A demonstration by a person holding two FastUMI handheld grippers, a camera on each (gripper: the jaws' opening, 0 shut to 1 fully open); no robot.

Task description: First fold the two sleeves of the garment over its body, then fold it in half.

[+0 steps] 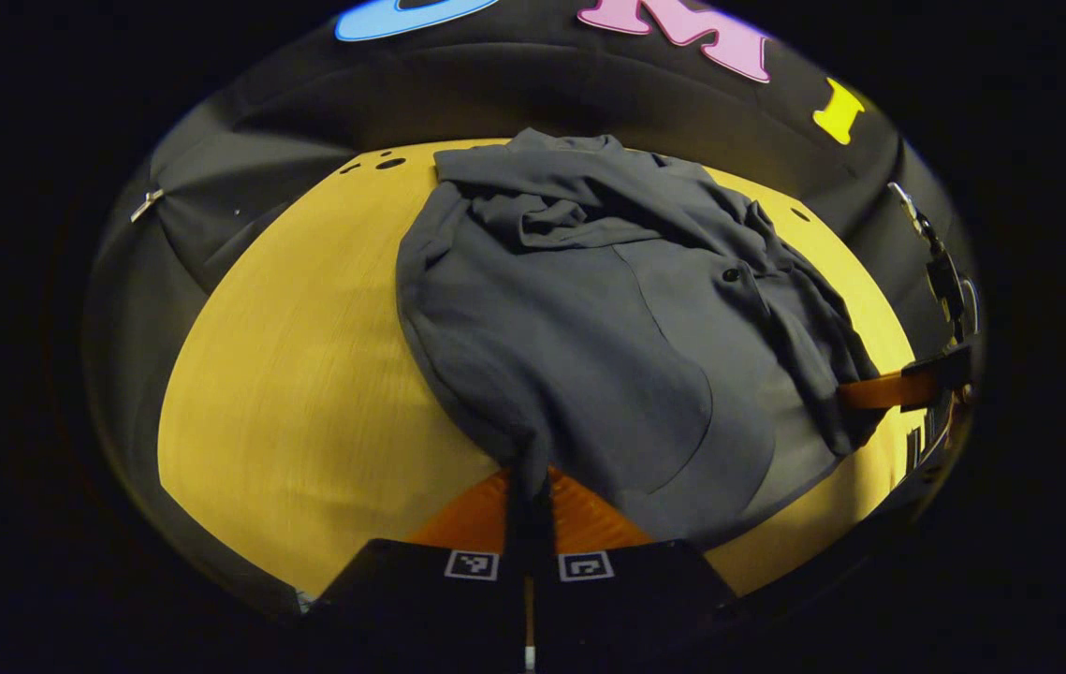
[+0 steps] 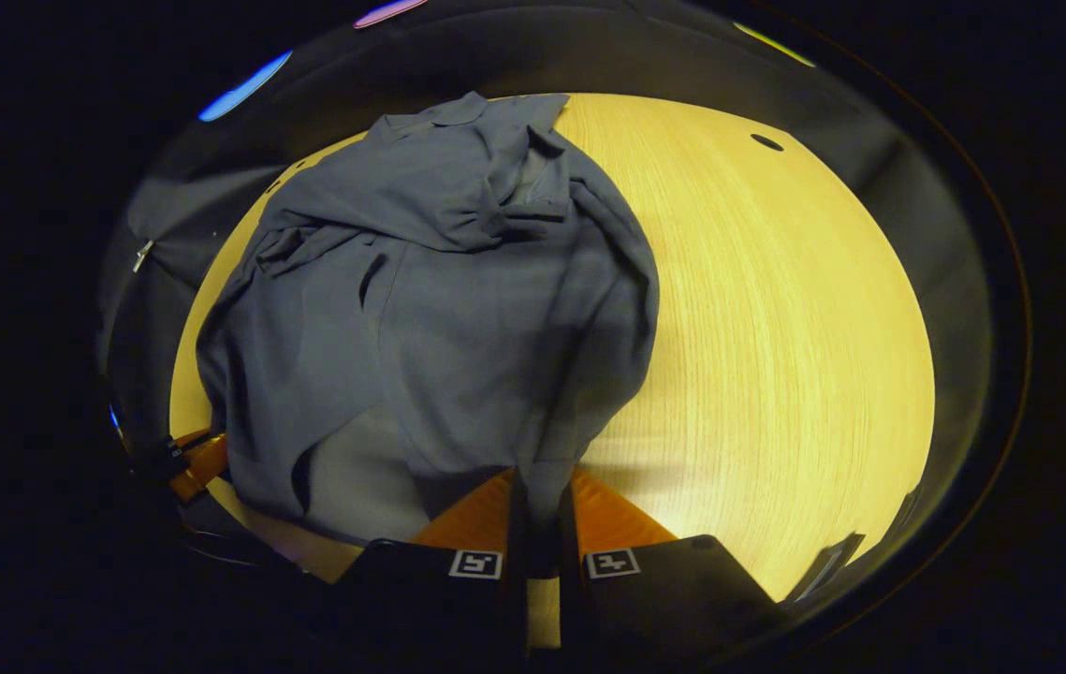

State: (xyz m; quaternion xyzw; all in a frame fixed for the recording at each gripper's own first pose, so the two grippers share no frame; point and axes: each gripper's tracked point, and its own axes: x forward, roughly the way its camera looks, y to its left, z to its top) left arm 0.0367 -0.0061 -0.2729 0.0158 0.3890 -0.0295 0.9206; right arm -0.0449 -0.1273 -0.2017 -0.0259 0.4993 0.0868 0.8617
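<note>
A dark grey buttoned shirt (image 1: 589,318) lies rumpled on the yellow wooden table (image 1: 299,374), its collar toward the far edge and its near hem lifted. In the left gripper view my left gripper (image 1: 530,477) is shut on the shirt's near left hem corner. In the right gripper view the shirt (image 2: 439,309) fills the left half of the table (image 2: 776,328), and my right gripper (image 2: 540,487) is shut on the near right hem corner. The right gripper (image 1: 879,391) also appears at the far right of the left gripper view, the left gripper (image 2: 196,468) at the right gripper view's lower left.
The black cloth wall (image 1: 514,84) curves behind the table. Small dark holes (image 1: 389,163) mark the tabletop near its far edge, one more hole (image 2: 766,142) on the right side. Bare wood lies left of the shirt and on its right.
</note>
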